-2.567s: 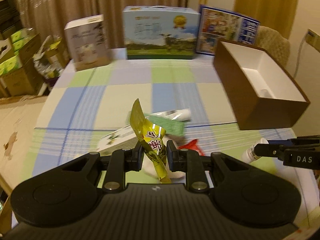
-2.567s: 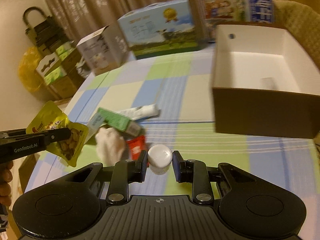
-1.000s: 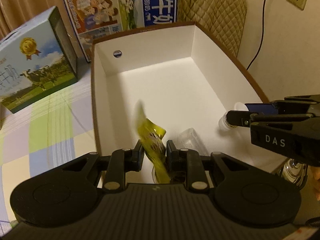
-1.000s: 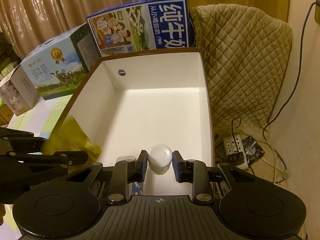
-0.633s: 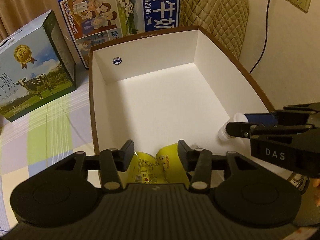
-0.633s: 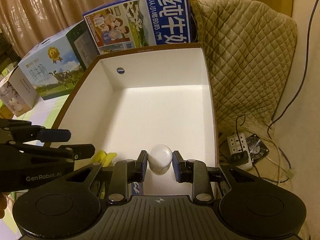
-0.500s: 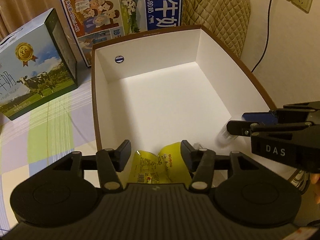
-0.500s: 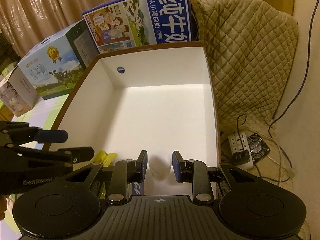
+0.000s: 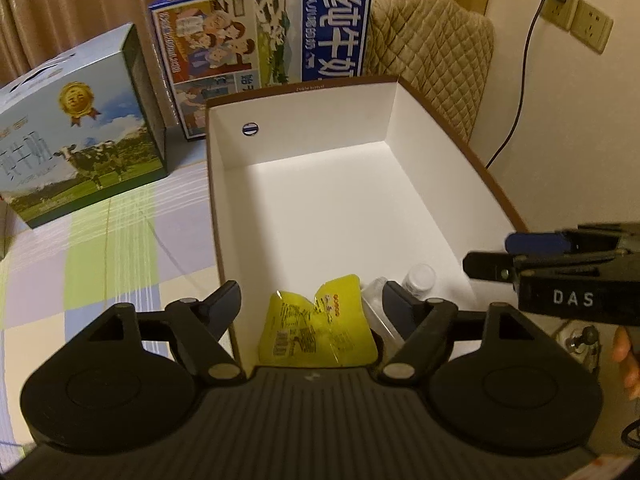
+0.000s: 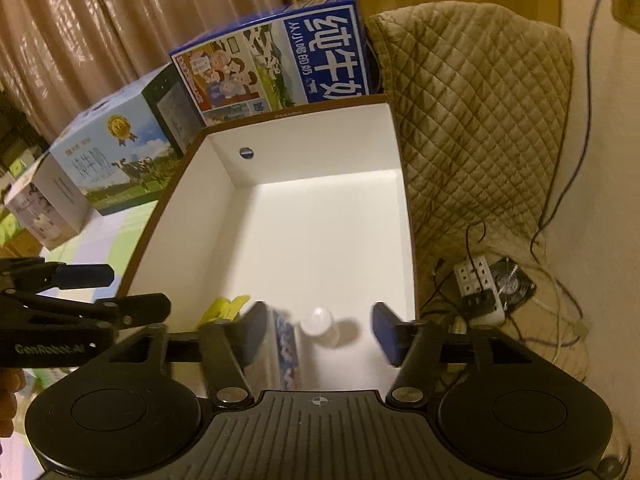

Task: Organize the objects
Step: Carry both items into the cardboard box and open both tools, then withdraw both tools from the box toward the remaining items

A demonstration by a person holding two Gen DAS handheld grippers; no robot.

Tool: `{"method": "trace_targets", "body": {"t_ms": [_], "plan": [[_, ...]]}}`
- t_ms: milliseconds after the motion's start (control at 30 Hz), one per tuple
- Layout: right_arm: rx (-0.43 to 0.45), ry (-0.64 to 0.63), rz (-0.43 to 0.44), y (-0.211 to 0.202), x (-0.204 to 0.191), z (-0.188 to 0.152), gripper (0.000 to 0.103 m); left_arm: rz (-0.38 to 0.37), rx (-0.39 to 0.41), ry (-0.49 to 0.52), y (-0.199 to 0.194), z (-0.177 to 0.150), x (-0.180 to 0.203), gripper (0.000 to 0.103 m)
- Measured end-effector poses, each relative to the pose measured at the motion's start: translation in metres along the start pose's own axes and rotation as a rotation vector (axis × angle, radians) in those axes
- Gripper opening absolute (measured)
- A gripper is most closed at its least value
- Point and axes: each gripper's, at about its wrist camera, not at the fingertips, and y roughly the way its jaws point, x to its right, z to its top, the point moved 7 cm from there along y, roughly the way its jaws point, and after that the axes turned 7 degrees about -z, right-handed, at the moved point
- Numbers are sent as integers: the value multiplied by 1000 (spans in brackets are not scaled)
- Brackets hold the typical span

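Pouch and bottle both lie inside the brown box (image 9: 496, 196), at its near end. The yellow snack pouch (image 9: 318, 330) rests flat on the white floor against the near wall, directly below the left tool (image 9: 312, 300), whose jaws have just been opening and now stand wide, touching nothing. The small white-capped bottle (image 10: 320, 325) lies just right of the pouch, with a clear plastic item (image 9: 376, 308) between them; it sits beneath the right tool (image 10: 318, 328), whose jaws have also just been opening and stand apart, clear of it. Both tools point steeply down into the box, the right one (image 9: 500, 262) hovering over the box's right rim. Both drops look finished. Whatever remains to be sorted is not in view; the checked table (image 9: 120, 240) stretches left of the box, on the left tool's side, so that hand is likely nearer.
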Motion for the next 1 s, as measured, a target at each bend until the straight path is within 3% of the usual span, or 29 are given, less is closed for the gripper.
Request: {"method": "trace_targets", "body": {"t_ms": [167, 467, 1000], "plan": [[14, 17, 17, -23, -4, -11, 67, -8, 31, -30, -29, -12, -3, 83], [21, 30, 47, -54, -20, -36, 68, 21, 76, -79, -78, -42, -14, 88], [3, 69, 86, -89, -51, -78, 72, 41, 68, -156, -135, -110, -35, 89]]}}
